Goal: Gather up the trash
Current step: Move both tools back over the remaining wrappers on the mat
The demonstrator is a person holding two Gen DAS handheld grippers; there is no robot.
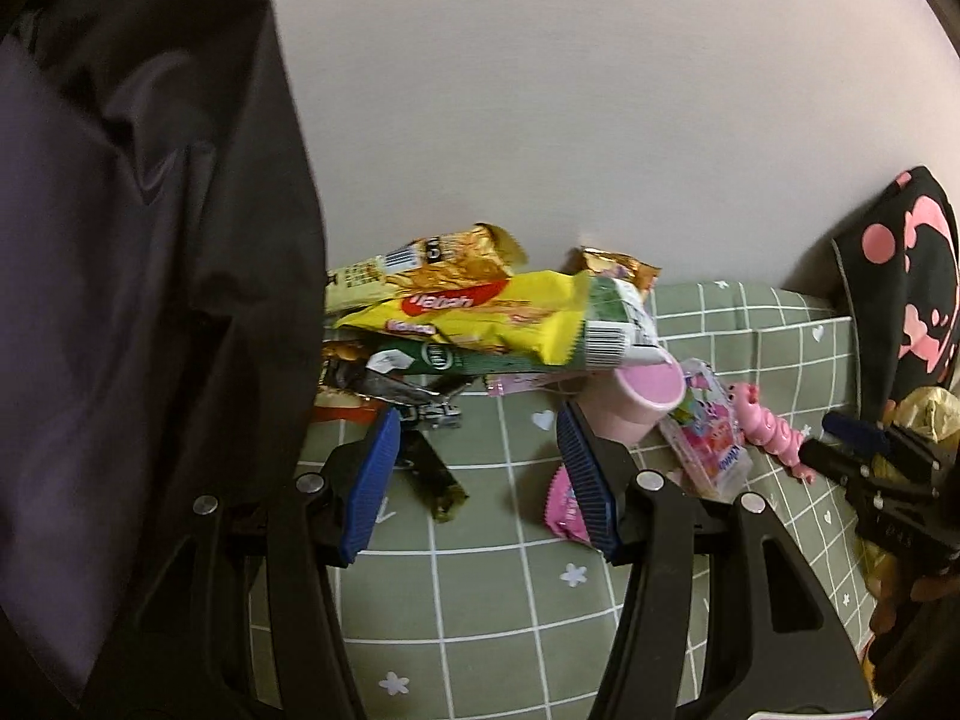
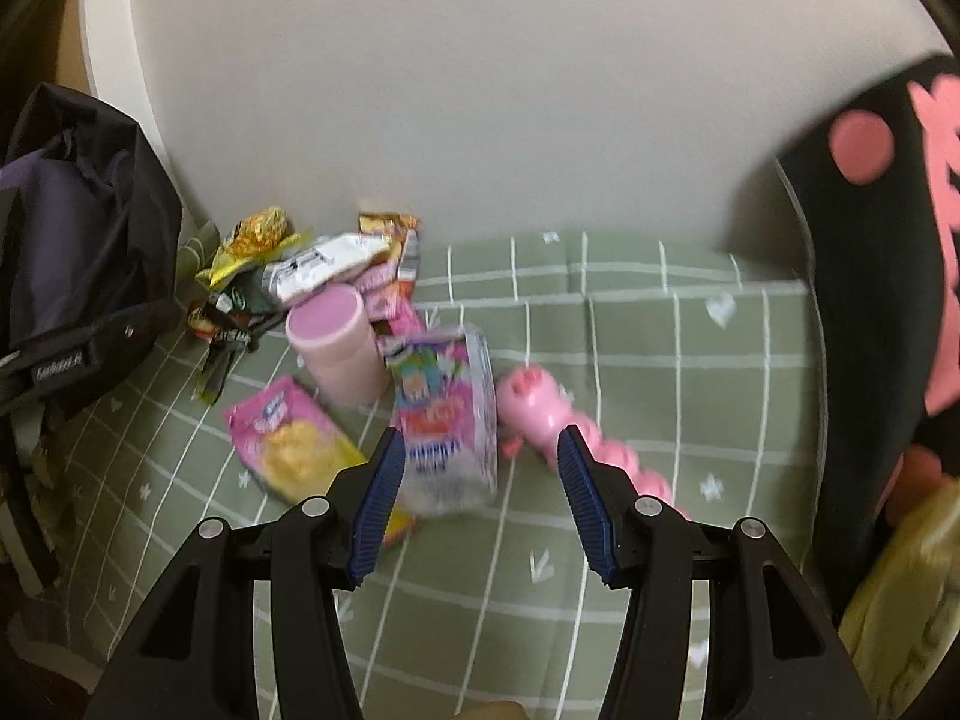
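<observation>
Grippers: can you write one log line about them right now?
left gripper: open, empty | right gripper: open, empty | ahead: pink cup, wrapper pile on green cloth

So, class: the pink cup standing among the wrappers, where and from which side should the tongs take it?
Grip the pink cup across its smooth side wall, probably from the open front: it stands upright, wrappers crowd behind it, and a snack bag sits beside it.

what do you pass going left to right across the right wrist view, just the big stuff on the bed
black bag → pink snack packet → pink cup → clear pink-printed package → pink segmented toy → black cloth with pink print
</observation>
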